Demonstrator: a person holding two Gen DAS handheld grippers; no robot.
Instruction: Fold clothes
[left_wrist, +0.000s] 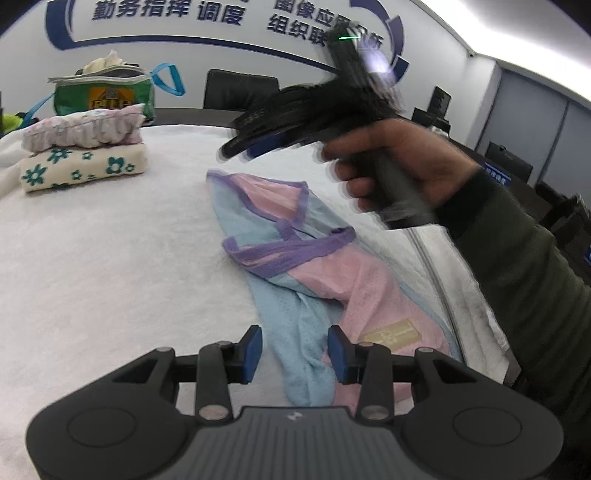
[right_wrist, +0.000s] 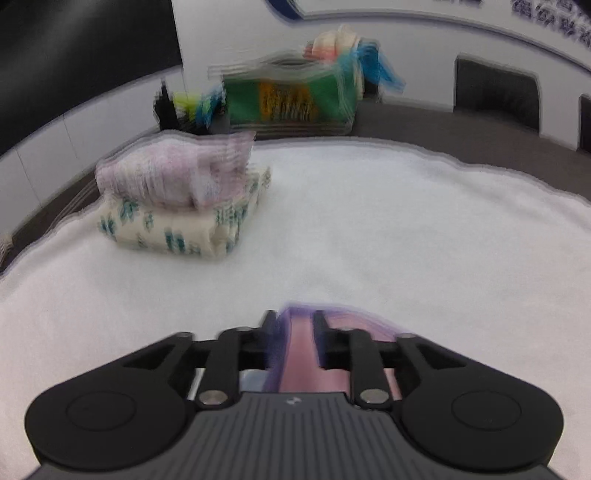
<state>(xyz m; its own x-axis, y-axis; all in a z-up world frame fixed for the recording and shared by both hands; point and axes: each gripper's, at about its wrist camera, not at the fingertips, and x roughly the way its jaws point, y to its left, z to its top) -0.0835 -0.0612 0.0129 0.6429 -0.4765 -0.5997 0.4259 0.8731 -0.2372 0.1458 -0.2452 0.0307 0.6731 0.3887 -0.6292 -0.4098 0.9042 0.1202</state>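
Left gripper (left_wrist: 294, 352) gapes over my thin mesh garment (left_wrist: 314, 280); right gripper (right_wrist: 295, 332) hangs parted, empty. Limp, light: I'd pinch its purple trim (left_wrist: 288, 247).

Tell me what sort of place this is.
Probably an office meeting room used as a folding station: blue wall lettering, a black office chair, and a long table under a white towel.

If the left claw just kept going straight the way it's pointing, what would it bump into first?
Most likely the pink and blue top. The left claw points forward and down, its fingers apart, with the top's lower blue part lying on the white cover right ahead between them. How much gap remains is hard to judge from this view.
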